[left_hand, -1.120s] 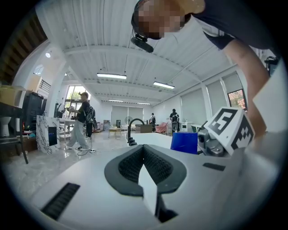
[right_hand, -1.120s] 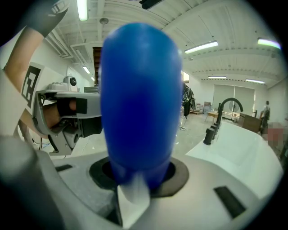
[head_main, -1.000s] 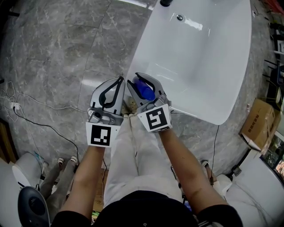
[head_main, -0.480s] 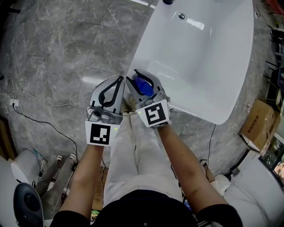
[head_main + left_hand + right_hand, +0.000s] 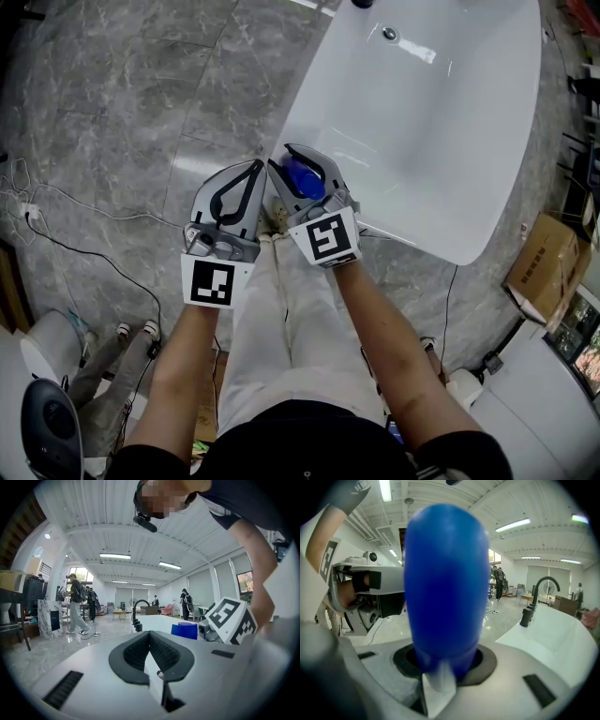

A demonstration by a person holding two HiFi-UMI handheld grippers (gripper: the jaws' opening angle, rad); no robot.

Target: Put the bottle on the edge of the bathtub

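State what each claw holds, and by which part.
The right claw grips the blue bottle by its near end, the rest jutting past the jaws. The left claw is shut and empty.

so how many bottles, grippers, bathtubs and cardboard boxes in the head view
bottle: 1
grippers: 2, left gripper and right gripper
bathtub: 1
cardboard box: 1
total: 5
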